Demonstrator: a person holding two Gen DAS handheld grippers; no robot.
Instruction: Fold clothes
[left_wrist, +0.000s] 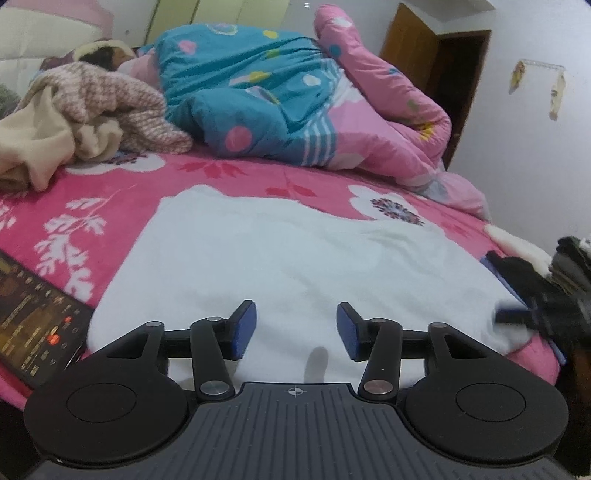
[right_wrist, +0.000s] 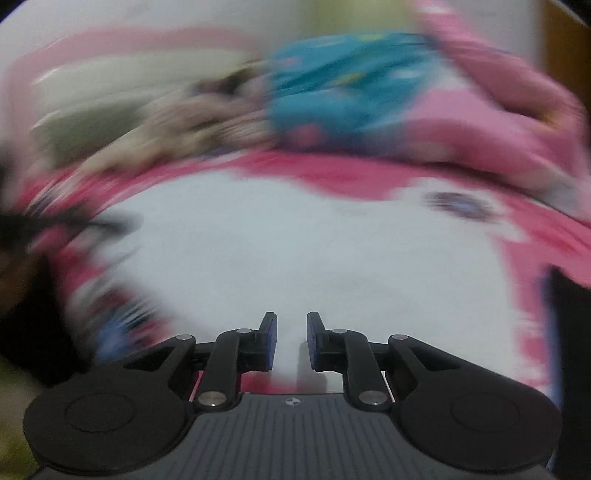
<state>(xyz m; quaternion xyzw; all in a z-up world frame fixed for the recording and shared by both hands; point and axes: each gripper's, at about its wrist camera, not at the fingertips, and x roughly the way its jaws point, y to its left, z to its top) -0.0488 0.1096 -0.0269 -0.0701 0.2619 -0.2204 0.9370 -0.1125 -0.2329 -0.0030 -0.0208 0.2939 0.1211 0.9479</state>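
**White garment flat on the bed**

Left gripper (left_wrist: 295, 328) hangs over the garment's (left_wrist: 295, 251) near edge, jaws wide, empty. Right gripper (right_wrist: 291, 341) – view blurred – gapes narrowly, empty, likewise above it. The garment lies smooth, likely for folding. Beyond it, a heaped quilt (left_wrist: 258, 85).

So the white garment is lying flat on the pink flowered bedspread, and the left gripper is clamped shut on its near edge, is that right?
Not quite. The left gripper is open: the left wrist view shows its blue-padded fingers spread wide apart above the cloth, gripping nothing. The rest stands: the white garment lies flat on the pink flowered bedspread.
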